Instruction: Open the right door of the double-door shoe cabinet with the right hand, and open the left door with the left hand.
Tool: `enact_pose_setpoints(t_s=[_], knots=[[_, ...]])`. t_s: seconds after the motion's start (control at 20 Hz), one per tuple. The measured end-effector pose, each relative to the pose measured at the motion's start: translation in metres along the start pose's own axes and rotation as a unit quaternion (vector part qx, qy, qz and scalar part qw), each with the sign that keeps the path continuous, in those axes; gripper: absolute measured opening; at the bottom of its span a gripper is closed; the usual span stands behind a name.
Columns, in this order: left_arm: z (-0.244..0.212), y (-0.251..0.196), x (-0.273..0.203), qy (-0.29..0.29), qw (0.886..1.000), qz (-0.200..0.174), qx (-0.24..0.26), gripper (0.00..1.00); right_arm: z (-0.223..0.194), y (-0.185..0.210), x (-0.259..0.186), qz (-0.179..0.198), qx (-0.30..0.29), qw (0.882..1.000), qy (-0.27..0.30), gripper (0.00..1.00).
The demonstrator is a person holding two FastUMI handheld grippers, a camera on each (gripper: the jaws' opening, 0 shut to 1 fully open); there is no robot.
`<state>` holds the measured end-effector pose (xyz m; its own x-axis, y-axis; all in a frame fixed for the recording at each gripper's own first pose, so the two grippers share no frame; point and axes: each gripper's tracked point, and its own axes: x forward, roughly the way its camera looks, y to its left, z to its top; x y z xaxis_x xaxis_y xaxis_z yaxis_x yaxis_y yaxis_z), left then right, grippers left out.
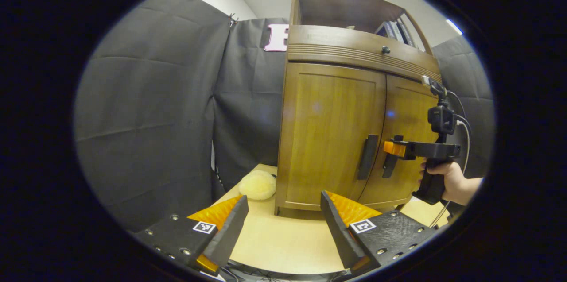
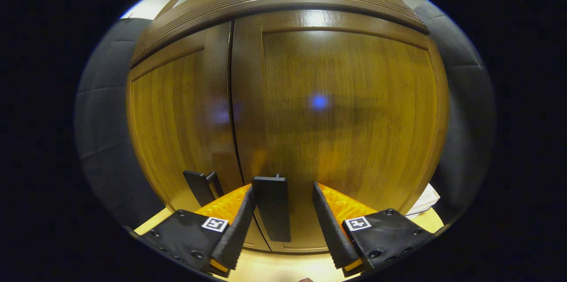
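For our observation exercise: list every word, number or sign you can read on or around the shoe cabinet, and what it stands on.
No readable text on the shoe cabinet.
Book spines on its top shelf: too small to read.
White box beside it: print blurred.
Square markers: coded patterns, no words.
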<state>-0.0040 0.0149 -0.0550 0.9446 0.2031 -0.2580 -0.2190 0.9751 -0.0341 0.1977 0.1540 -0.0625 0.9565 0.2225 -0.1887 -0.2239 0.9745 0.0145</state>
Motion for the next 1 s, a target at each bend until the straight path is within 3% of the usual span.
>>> enact_pose_setpoints(t_s=[0.2, 0.45, 0.6, 0.85, 1.0], knots=[[-0.003, 0.002, 0.002, 0.005, 1.000, 0.008, -0.007, 0.93, 0.009, 0.014, -0.005, 0.027, 0.000, 1.000, -0.001, 0.43], [-0.003, 0.004, 0.003, 0.006, 1.000, 0.014, -0.003, 0.93, 0.004, 0.016, -0.004, 0.013, -0.017, 1.000, -0.011, 0.32], [-0.002, 0.004, 0.001, 0.003, 1.000, 0.012, -0.005, 0.93, 0.004, 0.016, -0.003, 0.024, -0.013, 0.999, -0.018, 0.15], [0.009, 0.001, 0.000, -0.019, 1.000, 0.005, 0.002, 0.93, 0.003, 0.015, -0.003, 0.031, -0.015, 0.999, 0.000, 0.09], [0.018, -0.001, -0.004, -0.029, 1.000, -0.001, 0.006, 0.94, 0.006, 0.016, -0.011, 0.031, -0.016, 0.999, 0.003, 0.11]])
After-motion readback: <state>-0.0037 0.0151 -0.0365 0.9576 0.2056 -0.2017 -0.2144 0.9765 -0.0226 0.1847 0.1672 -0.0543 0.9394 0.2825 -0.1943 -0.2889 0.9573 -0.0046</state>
